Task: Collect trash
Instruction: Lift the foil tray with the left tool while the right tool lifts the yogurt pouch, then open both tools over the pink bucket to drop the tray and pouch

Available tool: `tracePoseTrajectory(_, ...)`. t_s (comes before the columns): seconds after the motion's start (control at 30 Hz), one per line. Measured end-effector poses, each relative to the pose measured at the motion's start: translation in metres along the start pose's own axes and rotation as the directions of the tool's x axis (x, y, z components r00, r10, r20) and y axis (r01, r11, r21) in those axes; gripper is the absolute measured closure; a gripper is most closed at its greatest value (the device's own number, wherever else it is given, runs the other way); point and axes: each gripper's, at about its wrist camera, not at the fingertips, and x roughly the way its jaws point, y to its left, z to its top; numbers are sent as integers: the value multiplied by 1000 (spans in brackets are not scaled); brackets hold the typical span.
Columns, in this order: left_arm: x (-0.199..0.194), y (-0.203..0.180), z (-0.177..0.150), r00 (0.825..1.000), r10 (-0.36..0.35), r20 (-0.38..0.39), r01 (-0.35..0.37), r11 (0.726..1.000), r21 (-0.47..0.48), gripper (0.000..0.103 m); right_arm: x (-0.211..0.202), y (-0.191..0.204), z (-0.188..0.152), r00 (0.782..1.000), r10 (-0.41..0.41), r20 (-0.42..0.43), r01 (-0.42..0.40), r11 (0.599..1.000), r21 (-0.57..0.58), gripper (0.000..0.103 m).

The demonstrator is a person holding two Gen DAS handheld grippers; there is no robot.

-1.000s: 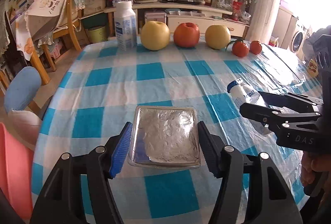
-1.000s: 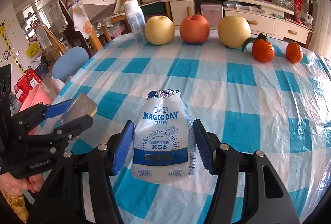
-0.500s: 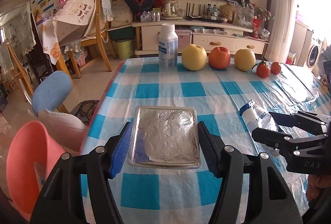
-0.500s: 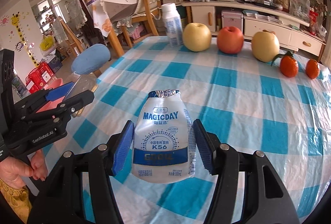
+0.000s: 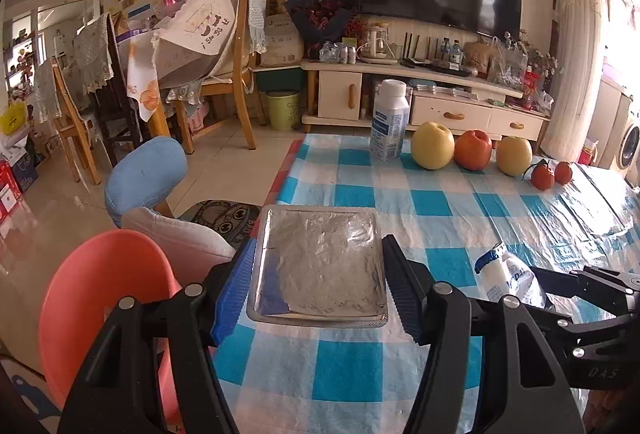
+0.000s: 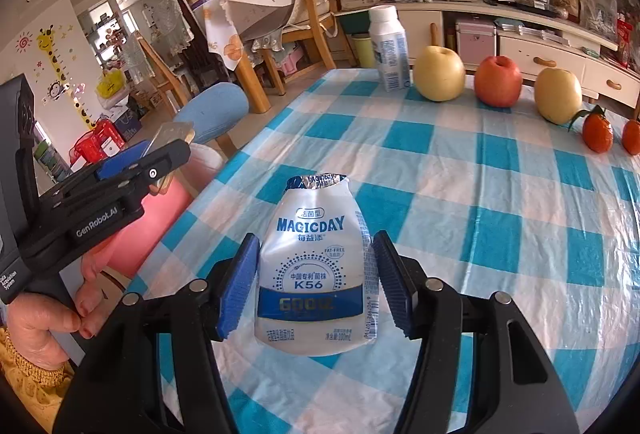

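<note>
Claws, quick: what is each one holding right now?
Left claw: closed on the foil blister sheet.
Right claw: closed on the crushed MAGICDAY bottle.

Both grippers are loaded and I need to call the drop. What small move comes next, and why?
Probably carry the left gripper a little further left, over the pink bin, before opening. Its jaws clamp the foil tray, which sits at the edge of the checked table, with the bin mouth lower left beside the table. The right gripper, clamped on the yogurt bottle, can follow.
</note>
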Motion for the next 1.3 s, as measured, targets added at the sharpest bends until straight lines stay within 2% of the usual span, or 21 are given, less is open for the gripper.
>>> tracePoseTrajectory(0.33,-12,45,2,998,52,24,-49,993,-105,40,8,56,10,999,34,4,-33,997,-66,43)
tracePoseTrajectory(0.67,-21,95,-1,994,103,29,-94,971,-221,40,26,119,26,997,79,-11,-80,984,-158,43)
tracePoseTrajectory(1.03,-24,157,-10,987,162,2,-149,914,-377,40,65,187,37,991,121,-52,-130,956,-262,43)
tracePoseTrajectory(1.3,-21,191,-20,980,196,-45,-195,867,-458,40,96,221,35,989,117,-86,-138,937,-322,43)
